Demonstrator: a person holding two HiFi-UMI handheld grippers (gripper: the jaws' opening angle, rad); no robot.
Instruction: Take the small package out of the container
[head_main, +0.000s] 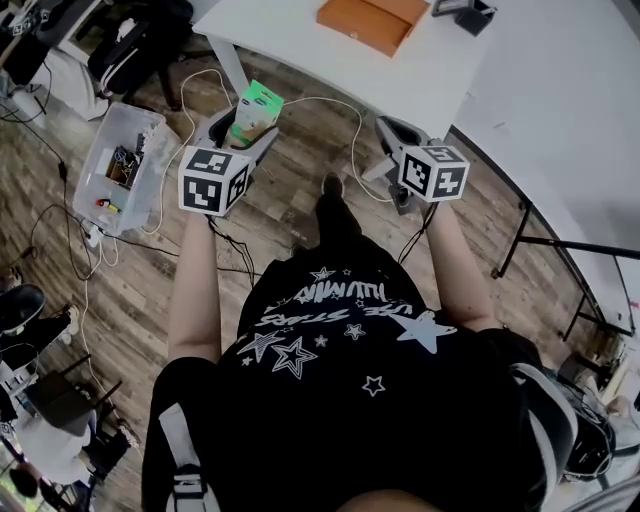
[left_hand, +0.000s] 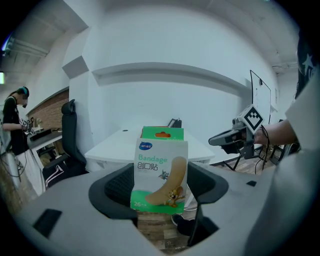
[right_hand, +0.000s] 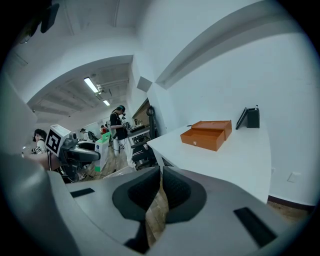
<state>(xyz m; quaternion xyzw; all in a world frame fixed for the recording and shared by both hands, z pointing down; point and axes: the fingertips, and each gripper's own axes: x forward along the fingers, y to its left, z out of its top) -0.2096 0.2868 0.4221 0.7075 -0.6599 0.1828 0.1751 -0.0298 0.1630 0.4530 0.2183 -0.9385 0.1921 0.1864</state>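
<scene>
A small white and green bandage package (left_hand: 161, 172) stands upright between the jaws of my left gripper (left_hand: 159, 192), which is shut on it. In the head view the package (head_main: 253, 108) sits above the left gripper (head_main: 240, 135), held over the wooden floor in front of the white table (head_main: 400, 80). An orange box (head_main: 368, 20) with an open drawer lies on that table, also seen as the orange box (right_hand: 207, 134) in the right gripper view. My right gripper (right_hand: 161, 186) is shut with nothing in it, held to the right of the left one.
A clear plastic bin (head_main: 118, 165) with small parts stands on the floor at the left, with cables (head_main: 95, 240) around it. A black case (head_main: 470, 12) sits at the table's far edge. A black office chair (left_hand: 70, 135) and people stand further off.
</scene>
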